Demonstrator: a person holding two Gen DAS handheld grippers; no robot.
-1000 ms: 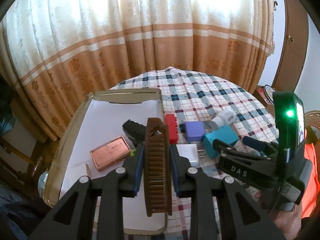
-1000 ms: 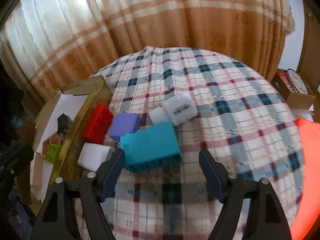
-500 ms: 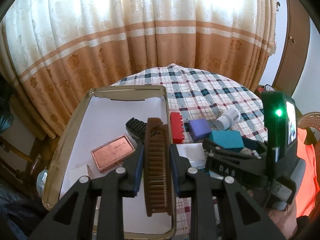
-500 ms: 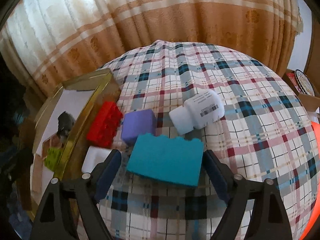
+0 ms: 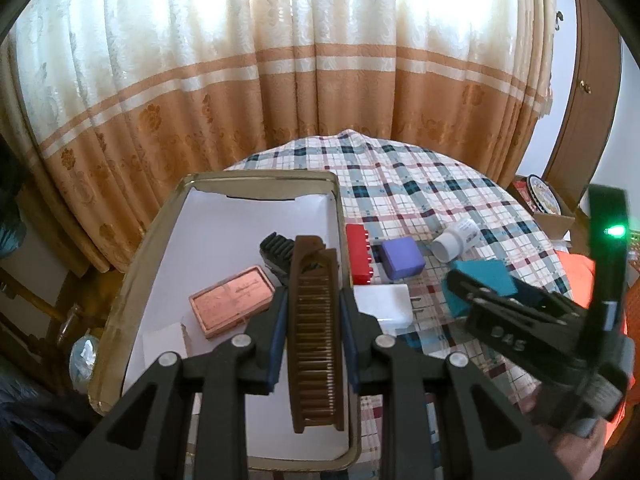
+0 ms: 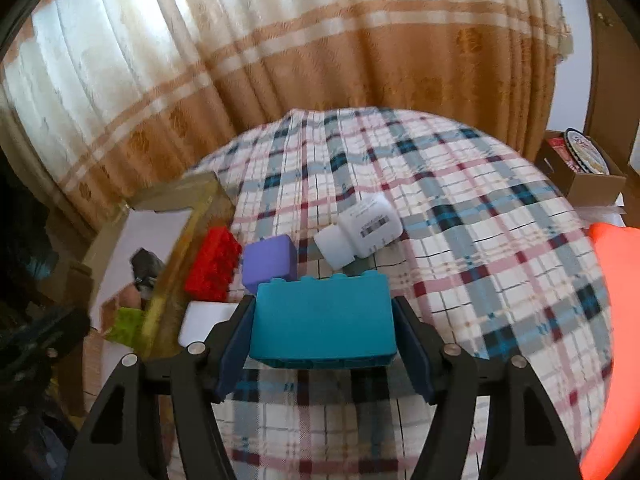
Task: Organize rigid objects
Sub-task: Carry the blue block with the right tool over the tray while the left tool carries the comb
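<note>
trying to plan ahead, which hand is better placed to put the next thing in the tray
Left. The left gripper is clamped on the brown comb right above the tray; the right gripper is closing around the teal block.

The right gripper [image 6: 322, 346] has closed in around the teal plastic building block [image 6: 323, 320], its jaws narrowing from a wide stance a second ago until the blue pads sit against the block's two ends, and they are closing further. The block, which lay skewed on the checked tablecloth [image 6: 460, 240] ahead of the fingers, now sits square between them and fills more of the right wrist view. In the left wrist view, the right gripper's black body [image 5: 532, 320] has shifted rightward and nearer the camera, covering part of the teal block.
</note>
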